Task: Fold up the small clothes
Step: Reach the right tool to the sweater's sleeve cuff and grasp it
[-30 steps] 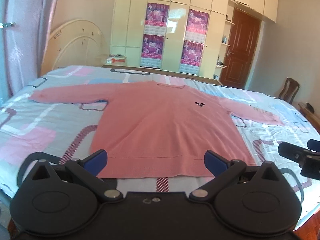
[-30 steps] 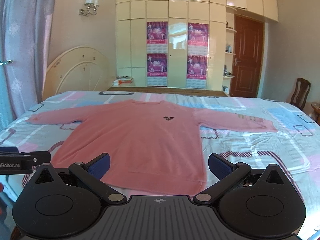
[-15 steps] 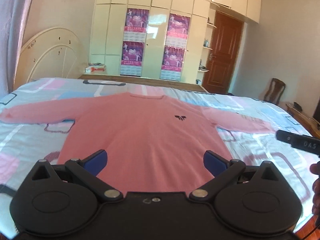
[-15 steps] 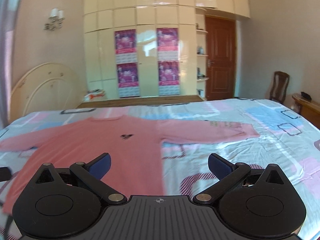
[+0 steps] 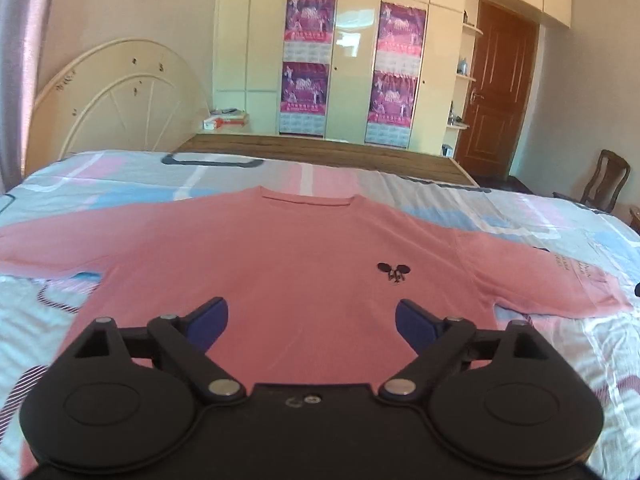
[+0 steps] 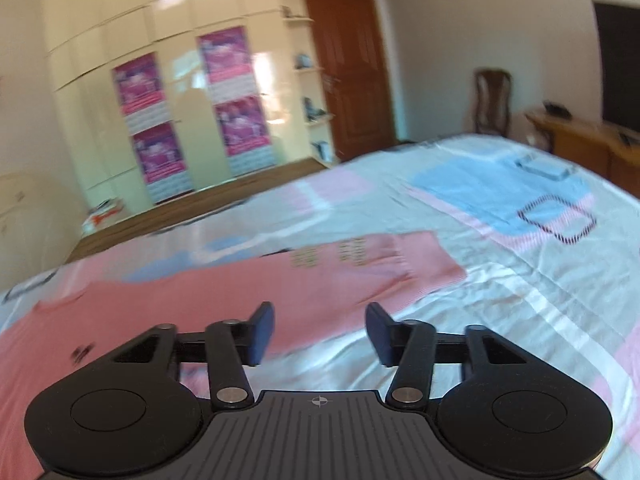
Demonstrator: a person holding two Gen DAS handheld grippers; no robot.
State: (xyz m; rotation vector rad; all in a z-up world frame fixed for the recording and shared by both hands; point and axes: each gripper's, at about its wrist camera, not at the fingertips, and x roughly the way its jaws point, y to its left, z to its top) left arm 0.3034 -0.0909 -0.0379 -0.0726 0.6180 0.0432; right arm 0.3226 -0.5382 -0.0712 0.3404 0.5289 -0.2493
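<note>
A pink long-sleeved sweater [image 5: 288, 264] lies flat and face up on the bed, sleeves spread to both sides, a small black logo [image 5: 394, 272] on its chest. My left gripper [image 5: 312, 324] is open and empty above the sweater's body. In the right wrist view the sweater's right sleeve [image 6: 344, 272] stretches across the bed with its cuff [image 6: 432, 260] at the right. My right gripper [image 6: 320, 332] is open, jaws partly narrowed, empty, just above the lower edge of that sleeve. This view is blurred.
The bed has a patterned sheet [image 6: 520, 240] in pink, blue and white. A cream headboard [image 5: 112, 100] stands at the left, wardrobes with posters [image 5: 308, 64] behind, a brown door [image 5: 500, 88] and a wooden chair [image 5: 604, 176] at the right.
Both grippers moved forward over the sweater. The right gripper swung right toward the right sleeve and its jaws narrowed. The left stayed wide open over the body.
</note>
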